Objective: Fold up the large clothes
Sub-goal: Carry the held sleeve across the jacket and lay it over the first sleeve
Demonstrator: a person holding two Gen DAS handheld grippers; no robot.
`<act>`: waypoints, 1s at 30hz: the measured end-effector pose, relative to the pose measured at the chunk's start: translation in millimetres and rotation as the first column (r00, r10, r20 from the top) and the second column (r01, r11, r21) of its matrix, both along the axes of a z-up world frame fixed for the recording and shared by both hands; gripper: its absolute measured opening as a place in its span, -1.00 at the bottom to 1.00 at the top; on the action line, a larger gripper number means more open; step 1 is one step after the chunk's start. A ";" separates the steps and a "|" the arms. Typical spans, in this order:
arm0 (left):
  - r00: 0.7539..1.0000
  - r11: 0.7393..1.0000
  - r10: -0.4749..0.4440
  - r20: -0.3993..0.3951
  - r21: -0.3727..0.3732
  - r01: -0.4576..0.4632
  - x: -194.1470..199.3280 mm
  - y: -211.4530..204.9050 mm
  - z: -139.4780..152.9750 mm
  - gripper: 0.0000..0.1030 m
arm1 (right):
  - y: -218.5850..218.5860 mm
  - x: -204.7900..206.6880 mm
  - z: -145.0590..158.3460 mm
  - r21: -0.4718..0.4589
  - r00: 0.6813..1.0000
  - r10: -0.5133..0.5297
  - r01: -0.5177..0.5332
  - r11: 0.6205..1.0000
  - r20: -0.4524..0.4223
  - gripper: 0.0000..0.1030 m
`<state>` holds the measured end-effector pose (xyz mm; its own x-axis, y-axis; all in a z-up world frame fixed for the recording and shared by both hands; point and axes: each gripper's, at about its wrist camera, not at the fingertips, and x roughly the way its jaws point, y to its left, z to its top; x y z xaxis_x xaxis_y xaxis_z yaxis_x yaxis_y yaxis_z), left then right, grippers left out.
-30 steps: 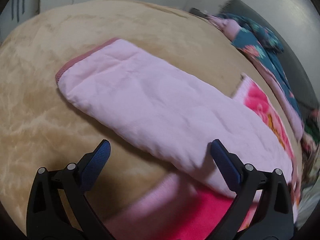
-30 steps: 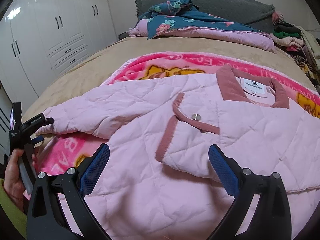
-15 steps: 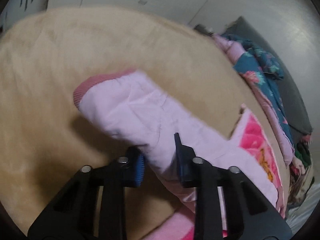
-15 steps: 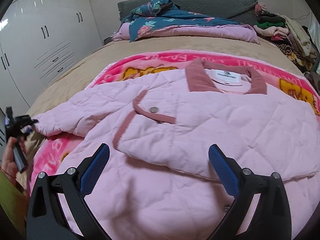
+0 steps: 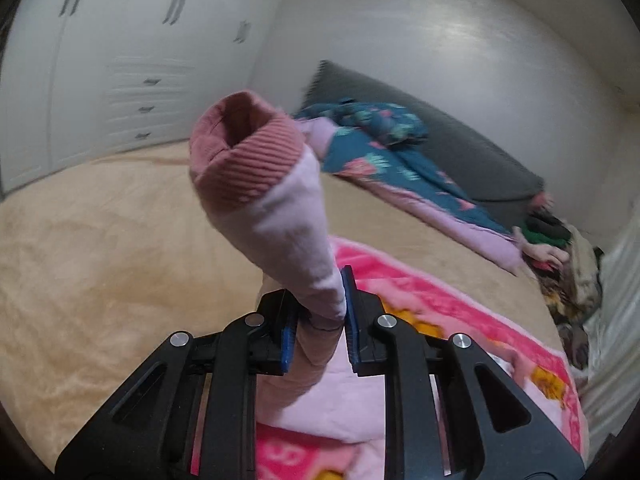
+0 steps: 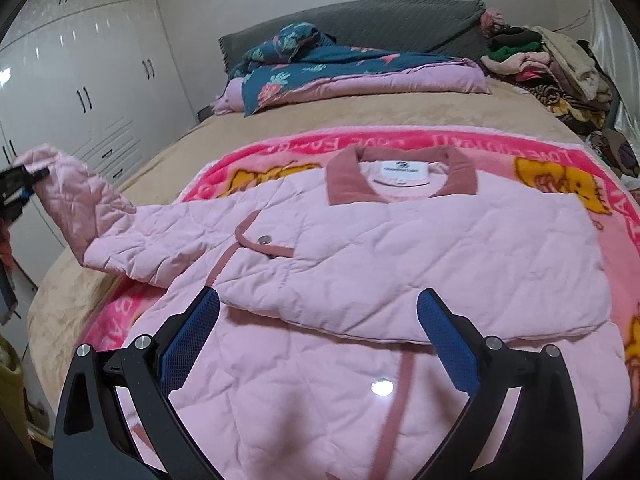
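Our left gripper (image 5: 318, 330) pinches the pink jacket's sleeve (image 5: 296, 216), lifted off the bed, its ribbed cuff (image 5: 246, 160) open toward us. Our right gripper (image 6: 318, 338) hangs with jaws wide over the pink jacket (image 6: 360, 264), which lies flat on the pink blanket (image 6: 560, 156). Bare tan bedspread (image 5: 100, 240) stretches left toward the wardrobe (image 6: 80, 80).

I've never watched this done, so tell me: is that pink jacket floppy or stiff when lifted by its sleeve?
Probably floppy: the sleeve bends and creases where the left gripper lifts it, while the jacket stays flat on the blanket. The quilted padding likely gives some body, as the cuff stands above the jaws and holds open. It seems light, since one pinch raises the sleeve.
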<state>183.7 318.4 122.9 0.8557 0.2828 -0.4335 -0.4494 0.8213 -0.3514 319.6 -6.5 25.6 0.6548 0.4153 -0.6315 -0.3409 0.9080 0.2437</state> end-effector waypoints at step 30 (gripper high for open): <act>0.897 0.878 -0.439 -0.055 0.184 0.441 66.2 -263.0 47.3 -0.79 | -180.3 -33.2 -6.2 0.122 0.967 -0.253 0.253 0.960 -0.015 0.91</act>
